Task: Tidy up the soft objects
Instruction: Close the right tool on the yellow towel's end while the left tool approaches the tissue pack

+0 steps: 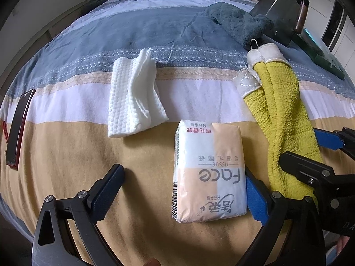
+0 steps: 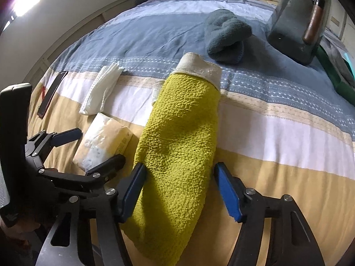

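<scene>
Left wrist view: left gripper (image 1: 180,190) hangs over the tan band of the bedspread (image 1: 66,166), jaws spread wide, and the tissue pack (image 1: 209,173) lies between them.
Pad contact, left: the blue pad sits just beside the pack's right edge; the dark pad stands well apart from it, so nothing is squeezed.
Right wrist view: right gripper (image 2: 179,192) straddles the yellow towel (image 2: 179,137), jaws parted.
Pad contact, right: the left pad touches the towel's edge, while the right pad shows a sliver of bedspread between it and the cloth, so no grip.
Yellow towel: folded long, cream hem pointing up the bed, lying just right of the tissue pack.
White cloth (image 1: 133,95): folded, on the white stripe, up-left of the pack.
Grey towel (image 1: 239,25): bundled on the blue band, beyond the yellow towel's hem.
Phone (image 1: 18,128): flat at the bed's left edge.
Dark box (image 2: 297,20): far right, beside the grey towel.
</scene>
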Available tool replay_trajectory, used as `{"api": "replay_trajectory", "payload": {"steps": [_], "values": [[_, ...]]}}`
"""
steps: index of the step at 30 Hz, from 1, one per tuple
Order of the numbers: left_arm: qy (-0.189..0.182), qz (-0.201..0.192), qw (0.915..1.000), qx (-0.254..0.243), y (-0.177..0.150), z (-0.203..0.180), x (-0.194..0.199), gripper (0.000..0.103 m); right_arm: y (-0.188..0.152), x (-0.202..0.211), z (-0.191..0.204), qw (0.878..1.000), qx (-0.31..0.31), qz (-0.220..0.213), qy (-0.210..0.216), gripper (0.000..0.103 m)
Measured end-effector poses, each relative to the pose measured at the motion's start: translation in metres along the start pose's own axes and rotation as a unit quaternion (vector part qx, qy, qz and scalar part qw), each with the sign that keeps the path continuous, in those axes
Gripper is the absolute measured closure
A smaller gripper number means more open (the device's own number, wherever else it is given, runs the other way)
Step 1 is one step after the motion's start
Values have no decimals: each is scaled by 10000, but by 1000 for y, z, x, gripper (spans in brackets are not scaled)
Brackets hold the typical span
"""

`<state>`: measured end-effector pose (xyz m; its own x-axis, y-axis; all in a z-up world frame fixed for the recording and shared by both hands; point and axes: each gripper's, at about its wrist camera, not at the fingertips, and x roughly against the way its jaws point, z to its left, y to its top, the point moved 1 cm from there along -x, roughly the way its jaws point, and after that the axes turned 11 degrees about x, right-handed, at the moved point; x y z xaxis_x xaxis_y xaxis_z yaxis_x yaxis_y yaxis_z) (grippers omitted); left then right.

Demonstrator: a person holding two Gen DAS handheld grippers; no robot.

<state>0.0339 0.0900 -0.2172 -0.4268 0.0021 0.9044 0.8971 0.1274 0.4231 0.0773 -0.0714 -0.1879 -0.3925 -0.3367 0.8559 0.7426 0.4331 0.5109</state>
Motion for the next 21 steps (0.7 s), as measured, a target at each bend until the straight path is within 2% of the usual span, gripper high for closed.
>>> {"api": "replay_trajectory", "payload": {"steps": [7,10,21], "values": [[86,11,10000,-38,-3,-2,-1,7,5,-10,3,9996,95,83,250,53],[132,5,9999,-78,-5,-6,0,7,6,-14,4,9993,162,118,316,63],[140,-1,9999,-28,-5,-13,3,7,10,-16,17,9985,517,142,112,80]]}}
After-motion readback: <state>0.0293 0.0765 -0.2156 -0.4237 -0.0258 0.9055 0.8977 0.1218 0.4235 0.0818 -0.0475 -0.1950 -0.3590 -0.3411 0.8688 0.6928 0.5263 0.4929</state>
